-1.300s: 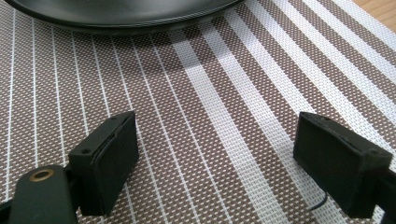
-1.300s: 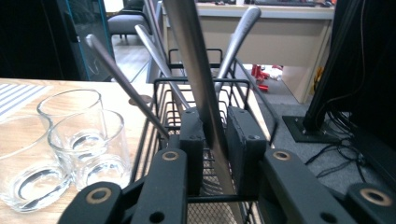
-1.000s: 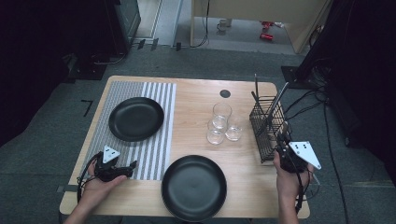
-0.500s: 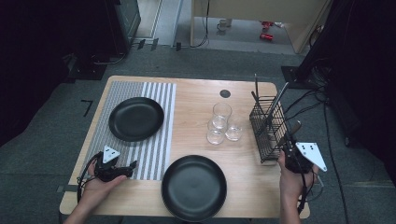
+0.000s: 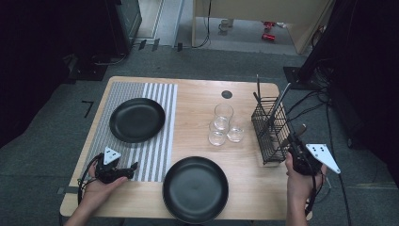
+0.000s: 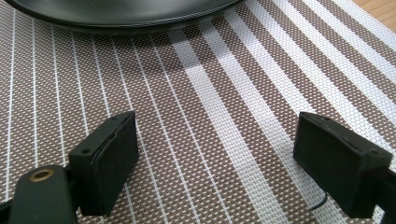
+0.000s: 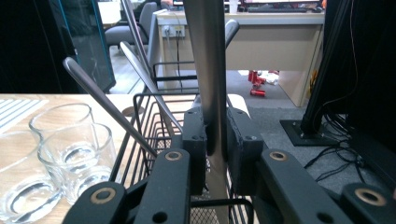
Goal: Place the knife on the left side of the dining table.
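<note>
My right gripper [image 7: 216, 126] is shut on a flat steel utensil [image 7: 208, 56] that rises upright between its pads; the jaws have just eased open a little with the utensil still between them. It is held at the near right side of the black wire cutlery basket [image 5: 263, 141], where my right gripper [image 5: 292, 143] shows in the high view. Other steel utensils [image 7: 107, 107] lean in the basket. My left gripper [image 6: 215, 140] stands open, with nothing between its jaws, just above the striped placemat [image 6: 210, 84]. It rests in a hand at the table's front left [image 5: 129, 168].
One black plate [image 5: 137, 119] sits on the placemat [image 5: 155, 155], another [image 5: 195, 188] at the front middle. Three empty glasses [image 5: 223, 125] stand left of the basket. A round black hole [image 5: 227, 94] is near the far edge. Cables trail off the right side.
My right gripper has shifted slightly to the right beside the basket, still holding the utensil. The left gripper has stayed where it was.
</note>
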